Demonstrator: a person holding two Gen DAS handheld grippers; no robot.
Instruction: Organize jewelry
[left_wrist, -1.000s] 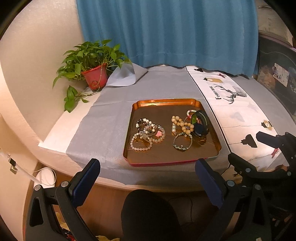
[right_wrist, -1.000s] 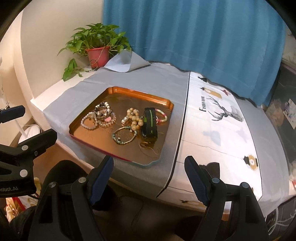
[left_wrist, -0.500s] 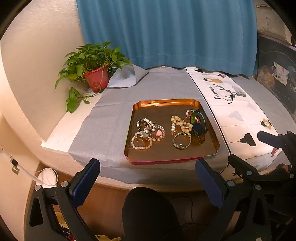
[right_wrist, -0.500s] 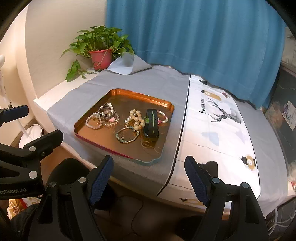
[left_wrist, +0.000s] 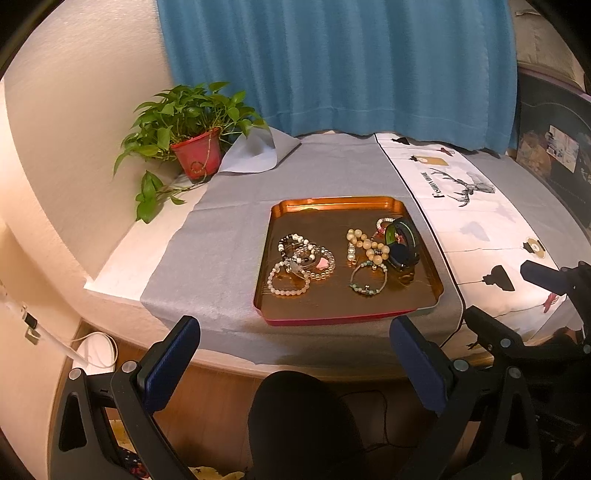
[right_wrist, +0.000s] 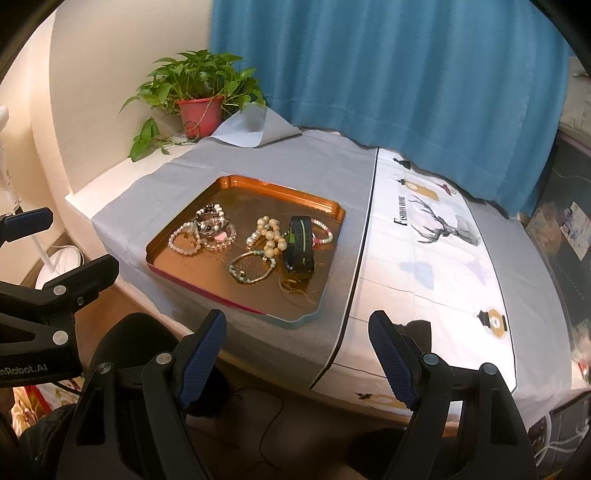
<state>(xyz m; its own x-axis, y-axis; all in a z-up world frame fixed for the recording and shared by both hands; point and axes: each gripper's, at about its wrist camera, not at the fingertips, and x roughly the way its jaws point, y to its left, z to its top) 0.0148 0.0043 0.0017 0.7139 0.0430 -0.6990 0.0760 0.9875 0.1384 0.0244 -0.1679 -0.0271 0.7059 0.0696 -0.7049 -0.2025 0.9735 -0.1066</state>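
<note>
1. We hold our left gripper (left_wrist: 293, 363) off the near edge of the table, its blue-padded fingers (left_wrist: 171, 363) spread wide with nothing between them.
2. Our right gripper (right_wrist: 297, 356) is likewise released and empty, short of the table edge, fingers (right_wrist: 201, 356) well apart.
3. In the right wrist view we see part of the left gripper's black body at the left edge, printed with white letters that read "nRobot.AI"; the start of the word is cut off.
4. The jewelry sits in an orange metal tray (left_wrist: 332, 203) that lies on a grey cloth (left_wrist: 221, 236) near the front of the table.
5. On the tray's left side we see a pale pink bead bracelet (left_wrist: 288, 282) touching a tangle of clear and dark bead bracelets (left_wrist: 306, 254).
6. On its right side lie a strand of large cream beads (left_wrist: 367, 245), a thin bracelet with green beads (left_wrist: 367, 282), and a black band with a green stripe (right_wrist: 301, 242) resting against a pink-and-white bead bracelet (right_wrist: 323, 232).
7. Right of the grey cloth lies a white runner (right_wrist: 436, 258) with a stag drawing and the words "FASHION HOME".
8. A potted green plant in a red pot (left_wrist: 197, 153) stands at the far left corner, before a blue curtain (left_wrist: 332, 62).
</note>
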